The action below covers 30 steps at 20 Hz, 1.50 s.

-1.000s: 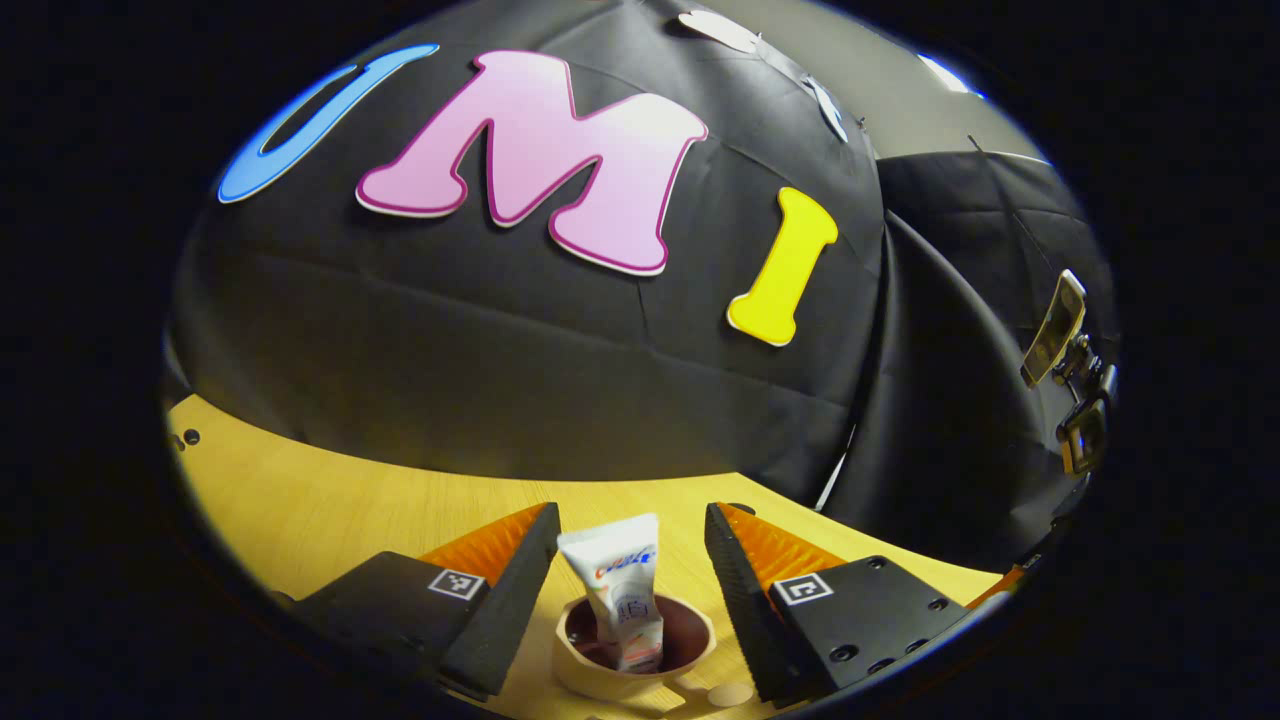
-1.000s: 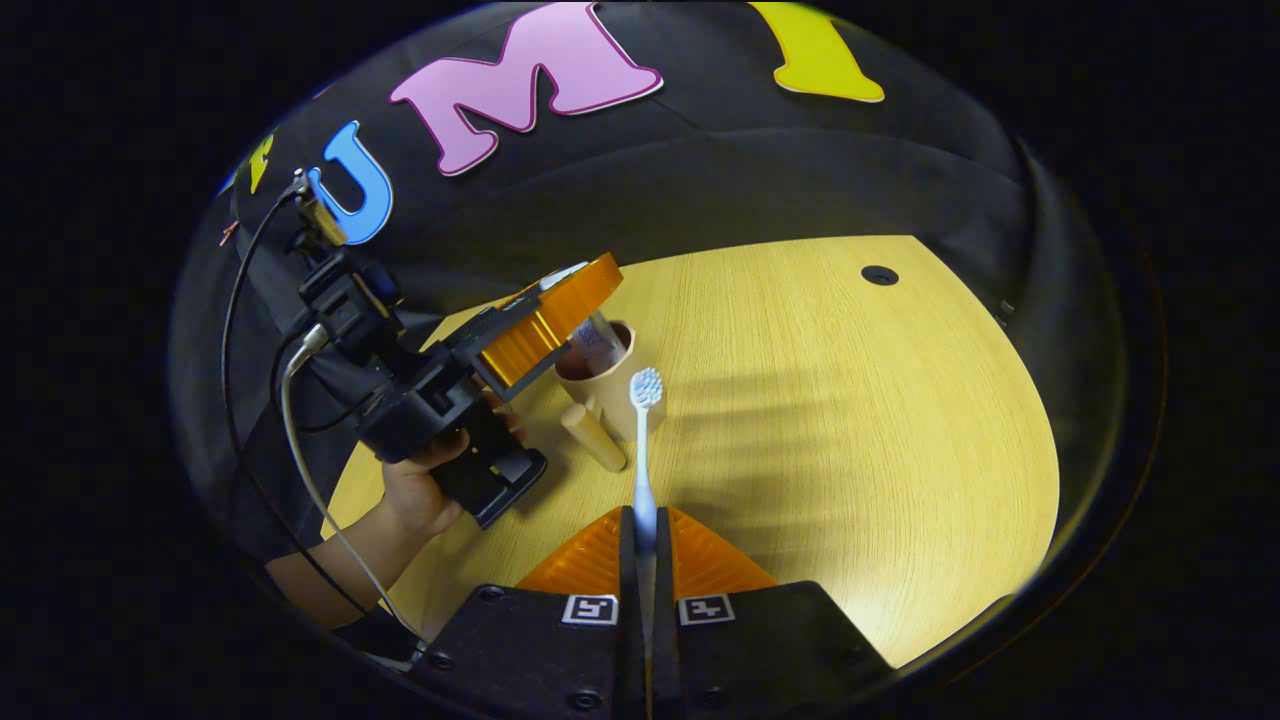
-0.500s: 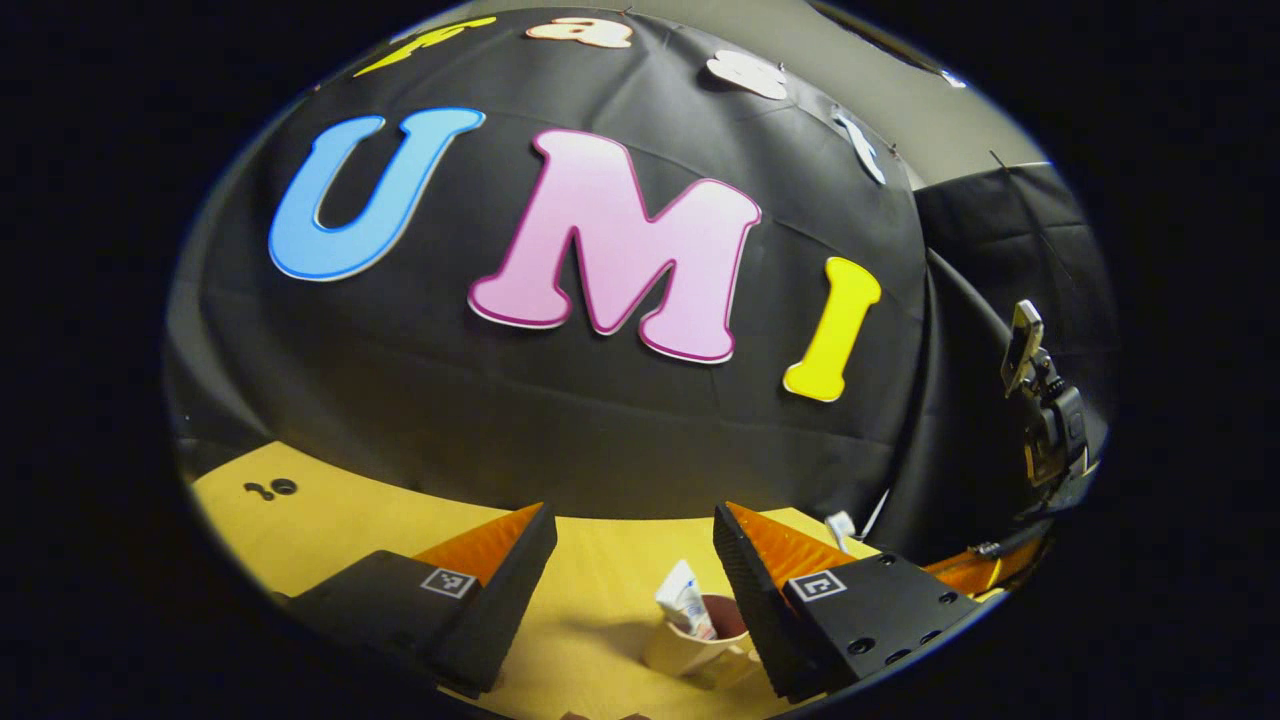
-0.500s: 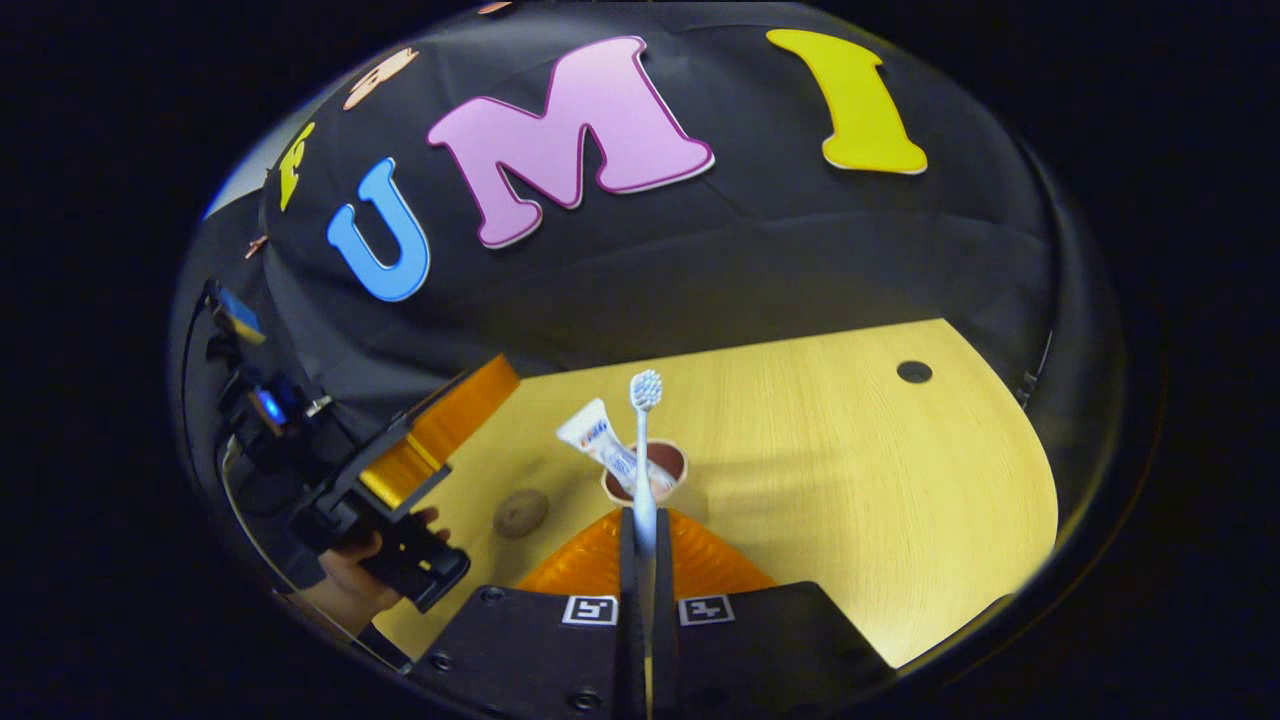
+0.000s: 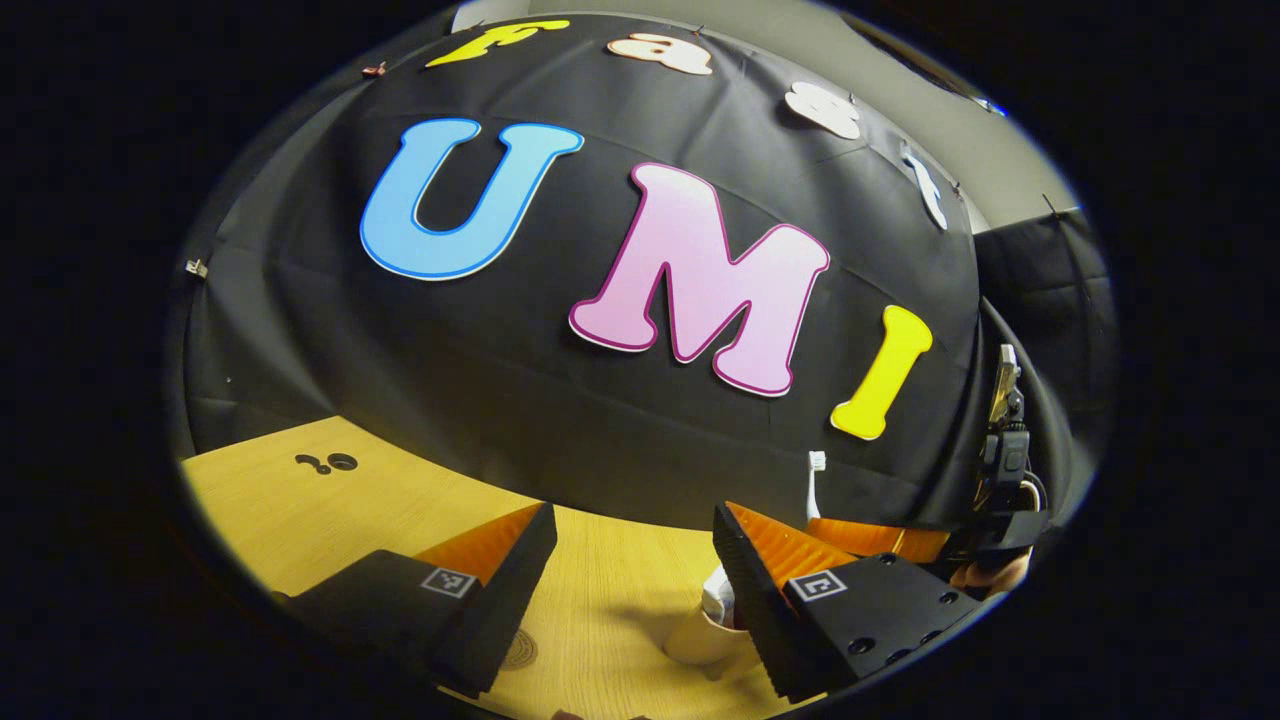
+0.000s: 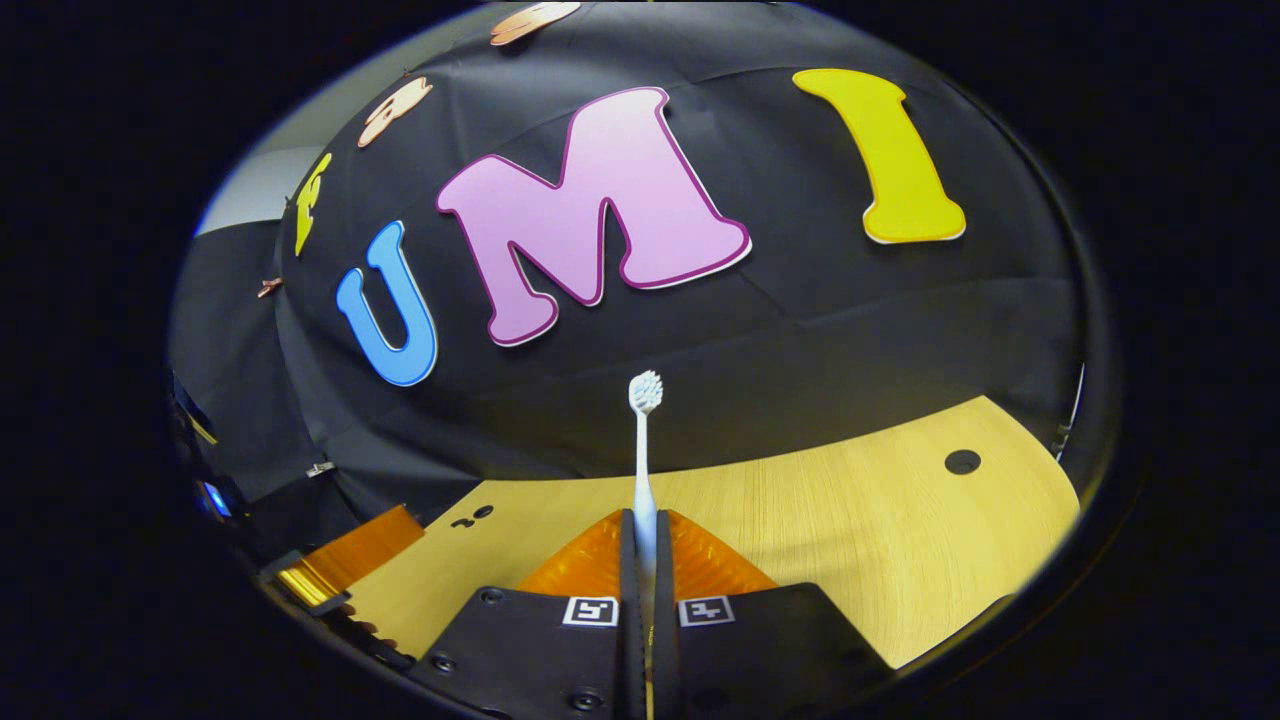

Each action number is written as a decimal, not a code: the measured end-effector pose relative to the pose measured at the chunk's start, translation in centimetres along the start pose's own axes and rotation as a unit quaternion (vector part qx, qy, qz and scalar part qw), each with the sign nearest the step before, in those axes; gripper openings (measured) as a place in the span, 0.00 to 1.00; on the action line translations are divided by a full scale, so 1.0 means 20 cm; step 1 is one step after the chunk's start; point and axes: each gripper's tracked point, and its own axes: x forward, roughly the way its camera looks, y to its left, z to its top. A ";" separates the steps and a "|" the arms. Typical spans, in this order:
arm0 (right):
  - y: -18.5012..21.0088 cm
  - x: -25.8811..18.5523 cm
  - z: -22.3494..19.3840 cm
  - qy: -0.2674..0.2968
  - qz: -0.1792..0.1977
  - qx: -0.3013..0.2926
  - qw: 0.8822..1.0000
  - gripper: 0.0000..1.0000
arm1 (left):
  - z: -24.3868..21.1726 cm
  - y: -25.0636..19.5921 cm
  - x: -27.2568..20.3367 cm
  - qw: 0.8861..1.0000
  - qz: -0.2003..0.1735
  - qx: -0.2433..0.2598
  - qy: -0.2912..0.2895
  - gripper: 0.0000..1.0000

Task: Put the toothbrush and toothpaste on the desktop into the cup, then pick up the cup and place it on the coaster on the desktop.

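Both grippers look like the same build: chunky matte-black housings with wedge-shaped fingers that have ribbed faces on the sides. The left gripper (image 5: 632,560) has a little square black-and-white marker tag on top of each finger block, plus a few round screws sunk into the right block. The right gripper (image 6: 646,540) carries two of those tags side by side, with dark screw heads dotted along the black base.

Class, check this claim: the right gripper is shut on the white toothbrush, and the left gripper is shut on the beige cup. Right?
Not quite. The left gripper view shows the left gripper open, the beige cup unheld. The right gripper is indeed shut on the white toothbrush.
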 end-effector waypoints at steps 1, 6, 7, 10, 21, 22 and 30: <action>-0.01 0.02 0.01 -0.012 0.000 -0.008 1.000 0.07 | 0.01 0.00 0.00 1.000 0.000 -0.002 -0.004 0.97; -0.04 0.11 -0.05 -0.039 -0.001 -0.028 0.999 0.07 | -0.04 0.01 0.01 1.000 -0.003 0.000 -0.010 0.97; -0.04 0.11 -0.08 -0.042 0.000 -0.033 0.999 0.07 | -0.04 0.01 0.01 1.000 -0.002 0.002 -0.010 0.97; -0.02 0.10 -0.15 -0.050 0.004 -0.047 0.998 0.07 | -0.09 0.02 0.02 1.000 -0.002 0.004 -0.008 0.97; -0.02 0.03 -0.41 -0.013 -0.004 -0.078 0.997 0.52 | -0.22 0.01 0.01 1.000 -0.005 0.014 0.018 0.97; -0.03 0.02 -0.42 -0.009 -0.003 -0.081 0.997 0.41 | -0.23 0.01 0.00 1.000 -0.004 0.015 0.020 0.98; -0.03 -0.06 -0.38 0.021 -0.017 -0.083 0.996 0.83 | -0.29 0.11 -0.11 0.999 0.012 0.013 0.046 0.92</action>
